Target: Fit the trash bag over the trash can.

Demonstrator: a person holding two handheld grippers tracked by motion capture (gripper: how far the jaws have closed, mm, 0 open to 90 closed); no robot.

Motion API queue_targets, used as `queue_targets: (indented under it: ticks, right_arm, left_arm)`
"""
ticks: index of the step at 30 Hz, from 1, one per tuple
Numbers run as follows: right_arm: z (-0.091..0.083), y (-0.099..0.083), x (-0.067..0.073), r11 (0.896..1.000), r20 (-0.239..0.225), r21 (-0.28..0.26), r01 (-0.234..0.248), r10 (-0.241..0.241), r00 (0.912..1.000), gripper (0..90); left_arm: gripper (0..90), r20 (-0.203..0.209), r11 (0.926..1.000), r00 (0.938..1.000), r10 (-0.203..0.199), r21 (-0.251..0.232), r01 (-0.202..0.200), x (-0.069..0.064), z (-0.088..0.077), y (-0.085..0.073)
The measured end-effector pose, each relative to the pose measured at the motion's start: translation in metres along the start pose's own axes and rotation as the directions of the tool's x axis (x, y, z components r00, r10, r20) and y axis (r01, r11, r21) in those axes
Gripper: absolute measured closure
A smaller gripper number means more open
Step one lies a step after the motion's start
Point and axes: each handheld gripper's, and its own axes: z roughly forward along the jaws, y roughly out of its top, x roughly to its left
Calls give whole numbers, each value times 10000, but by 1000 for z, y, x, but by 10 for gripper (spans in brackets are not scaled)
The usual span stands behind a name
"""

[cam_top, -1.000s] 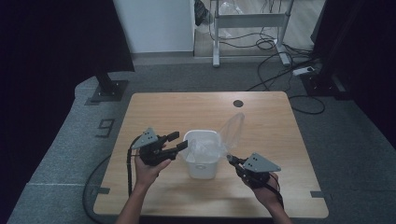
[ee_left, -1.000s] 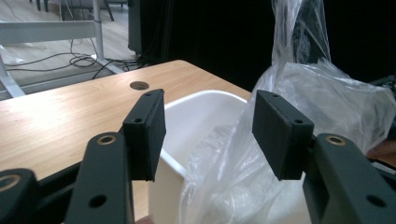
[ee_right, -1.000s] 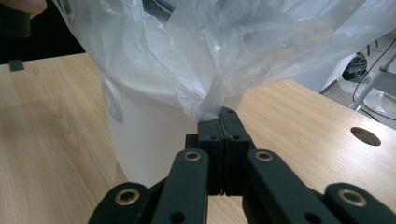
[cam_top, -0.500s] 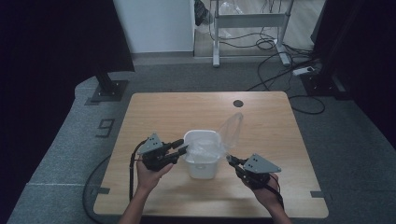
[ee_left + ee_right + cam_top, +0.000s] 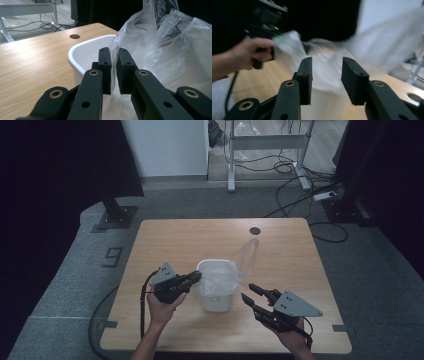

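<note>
The left gripper (image 5: 113, 72) has just been closing; its jaws now clench a fold of the clear plastic bag (image 5: 160, 50), the film pinched between the two pads at the near rim of the white bin (image 5: 82, 53). In the high view, the left gripper (image 5: 192, 279) sits at 9 o'clock of the white bin (image 5: 216, 292), jaws touching the bin's left rim, with the person's left hand (image 5: 161, 306) wrapped around its body.

The right gripper (image 5: 325, 80) has just been opening; its jaws stand apart with nothing gripped between the pads, and the bag (image 5: 329, 65) lies beyond them, blurred. In the high view, the right gripper (image 5: 252, 294) sits at 4 o'clock of the bin, near it but not touching.

The bag (image 5: 245, 260) lines the bin; one loose portion rises from the bin's rim toward 1 o'clock. The bin stands upright near the centre of the wooden table (image 5: 200, 240), slightly toward the person's edge. A round cable hole (image 5: 255, 230) lies at 12 o'clock of the bin, well apart from it.
</note>
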Motion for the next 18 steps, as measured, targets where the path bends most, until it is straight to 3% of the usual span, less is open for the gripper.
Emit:
queue_targets:
  ticks: [6, 12, 15, 18]
  right_arm:
    - [21, 9, 8, 9988, -798, 456, 203, -166, 9967, 547]
    - [49, 7, 9, 9961, -1356, 838, 286, -170, 9906, 453]
    - [60, 8, 10, 9937, -1422, 939, 605, -467, 9887, 411]
    - [68, 8, 9, 9915, -1835, 1069, 747, -541, 9815, 417]
  left_arm:
    - [832, 2, 10000, 10000, -93, 3, 93, -1, 1, 1]
    - [835, 7, 9998, 9998, -176, 68, 176, 0, 2, 1]
    - [835, -25, 9997, 9997, -241, 74, 241, 0, 1, 1]
    - [835, -61, 9996, 9996, -284, 77, 285, 1, 0, 1]
